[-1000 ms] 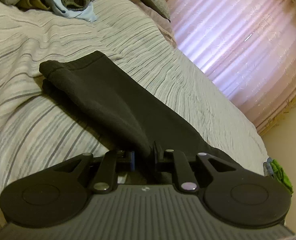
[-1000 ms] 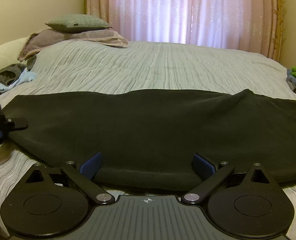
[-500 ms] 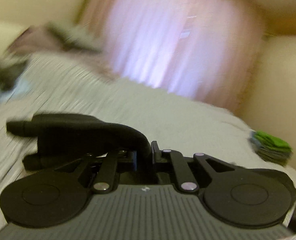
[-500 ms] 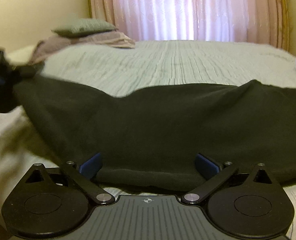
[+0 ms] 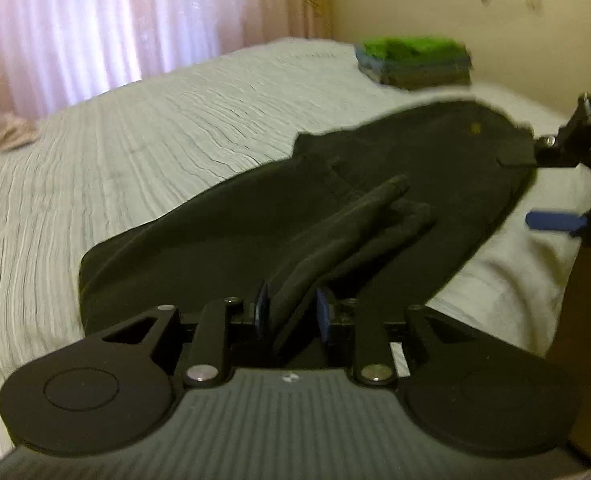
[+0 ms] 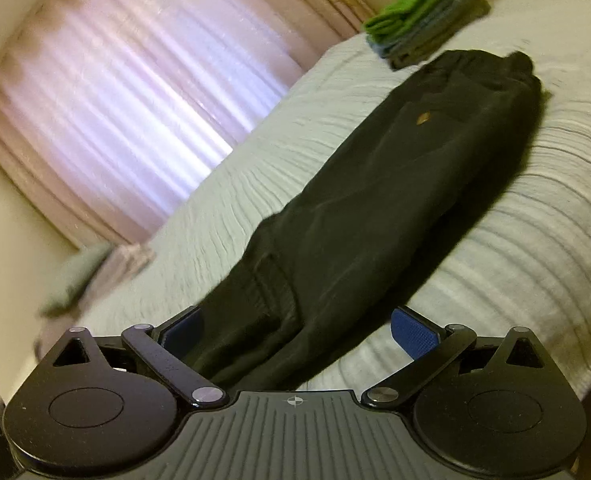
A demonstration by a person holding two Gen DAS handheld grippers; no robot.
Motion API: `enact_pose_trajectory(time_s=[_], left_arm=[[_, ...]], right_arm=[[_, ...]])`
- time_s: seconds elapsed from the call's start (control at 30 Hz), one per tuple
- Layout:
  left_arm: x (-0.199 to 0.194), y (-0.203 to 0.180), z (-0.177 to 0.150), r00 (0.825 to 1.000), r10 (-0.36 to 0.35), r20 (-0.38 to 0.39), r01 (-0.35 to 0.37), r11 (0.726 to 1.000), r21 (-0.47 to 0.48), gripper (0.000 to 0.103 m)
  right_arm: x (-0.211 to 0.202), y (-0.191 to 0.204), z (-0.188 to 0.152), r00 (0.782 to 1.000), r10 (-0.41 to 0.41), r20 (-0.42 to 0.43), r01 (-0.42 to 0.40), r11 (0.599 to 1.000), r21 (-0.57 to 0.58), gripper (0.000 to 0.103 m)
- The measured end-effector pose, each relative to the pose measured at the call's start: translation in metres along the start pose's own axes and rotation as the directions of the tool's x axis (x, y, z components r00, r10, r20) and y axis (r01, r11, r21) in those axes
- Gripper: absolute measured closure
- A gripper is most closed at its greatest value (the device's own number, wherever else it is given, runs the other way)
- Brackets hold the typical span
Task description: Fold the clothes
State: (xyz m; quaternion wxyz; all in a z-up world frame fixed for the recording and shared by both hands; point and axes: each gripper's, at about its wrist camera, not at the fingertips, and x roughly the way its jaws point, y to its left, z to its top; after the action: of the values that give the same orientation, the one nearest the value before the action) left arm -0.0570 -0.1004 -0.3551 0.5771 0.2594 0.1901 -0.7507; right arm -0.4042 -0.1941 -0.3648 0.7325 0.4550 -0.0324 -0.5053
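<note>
The left gripper [image 5: 290, 314] is clamped on a bunched fold of the black trousers [image 5: 375, 208]; the blue pads press the fabric from both sides, and the gripped leg ends extend forward over the rest of the garment. The trousers lie lengthwise across the near part of the bed [image 5: 135, 152], on a pale ribbed bedspread, with their far end close to the right gripper [image 5: 543, 188] at the right edge of the left wrist view. The right gripper stands released, its fingers spread wide apart; in the right wrist view the near end of the trousers passes between the spread fingers, closer to the left pad, and whether fabric touches that pad cannot be determined. A small tan label [image 6: 420, 119] shows on the garment's far half. Beyond the trousers' far end, a stack of folded clothes [image 6: 423, 20] with a green item uppermost rests on the bed. A pink curtain [image 6: 127, 92] covers the window behind.
</note>
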Motion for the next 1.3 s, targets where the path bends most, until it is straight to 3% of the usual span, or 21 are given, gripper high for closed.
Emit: enact_pose_trajectory(time_s=[0.1,0.17,0.3,0.33,0.37,0.5,0.57,0.67,0.7,0.73,0.8,0.87,0.97,1.2,1.3], left_arm=[[-0.026,0.02,-0.004,1.0,-0.01,0.025,0.012,0.996,-0.089,0.077],[-0.042,0.035,-0.007,0.999,-0.002,0.033,0.006,0.991,-0.137,0.077],[-0.056,0.066,-0.021,0.999,0.048,0.01,-0.045,0.974,-0.223,0.078],[-0.059,0.069,-0.024,0.998,0.057,0.004,-0.055,0.97,-0.235,0.08],[-0.061,0.072,-0.027,0.998,0.062,-0.001,-0.061,0.967,-0.247,0.08],[-0.064,0.081,-0.037,0.999,0.054,-0.001,-0.052,0.959,-0.277,0.08],[-0.062,0.082,-0.038,0.999,0.046,0.0,-0.044,0.959,-0.279,0.08],[-0.058,0.083,-0.039,0.999,0.045,0.006,-0.041,0.959,-0.28,0.079],[-0.057,0.083,-0.038,0.999,0.043,0.007,-0.039,0.958,-0.284,0.079],[-0.056,0.084,-0.039,0.999,0.04,0.01,-0.036,0.957,-0.286,0.079],[-0.055,0.084,-0.038,0.999,0.029,0.017,-0.023,0.957,-0.288,0.08],[-0.055,0.085,-0.037,1.0,0.014,0.025,-0.007,0.958,-0.286,0.089],[-0.051,0.084,-0.034,1.0,-0.011,0.025,0.017,0.961,-0.275,0.094],[-0.041,0.072,-0.025,0.999,-0.046,0.024,0.05,0.974,-0.222,0.095],[-0.032,0.069,-0.027,0.999,-0.052,-0.003,0.051,0.975,-0.215,0.095]], right_arm=[[0.004,0.002,0.007,0.996,0.088,-0.026,-0.086,0.995,0.056,0.002],[0.017,0.003,0.006,0.986,0.147,-0.073,-0.137,0.982,0.13,0.017],[0.053,-0.002,0.001,0.957,0.217,-0.194,-0.146,0.935,0.324,0.023],[0.062,-0.003,-0.001,0.946,0.237,-0.221,-0.143,0.917,0.372,0.033],[0.071,-0.004,-0.002,0.934,0.258,-0.247,-0.138,0.898,0.418,0.038],[0.086,-0.004,0.002,0.945,0.186,-0.268,-0.058,0.903,0.425,0.04],[0.091,-0.003,0.005,0.953,0.144,-0.267,-0.021,0.91,0.415,0.047],[0.098,0.001,-0.001,0.961,0.061,-0.27,0.042,0.932,0.359,0.077],[0.097,0.003,-0.005,0.961,0.038,-0.272,0.057,0.942,0.332,0.092],[0.093,0.009,-0.009,0.967,0.032,-0.252,0.043,0.957,0.287,0.095],[0.08,0.02,-0.015,0.98,0.033,-0.199,0.007,0.98,0.198,0.095],[0.061,0.027,-0.017,0.988,0.033,-0.148,-0.013,0.991,0.135,0.095],[0.055,0.009,-0.024,0.985,-0.032,-0.17,0.06,0.985,0.161,0.095],[0.025,0.021,-0.023,0.998,-0.037,-0.059,0.041,0.997,0.063,0.096],[0.038,-0.003,-0.028,0.986,-0.091,-0.14,0.11,0.985,0.131,0.096]])
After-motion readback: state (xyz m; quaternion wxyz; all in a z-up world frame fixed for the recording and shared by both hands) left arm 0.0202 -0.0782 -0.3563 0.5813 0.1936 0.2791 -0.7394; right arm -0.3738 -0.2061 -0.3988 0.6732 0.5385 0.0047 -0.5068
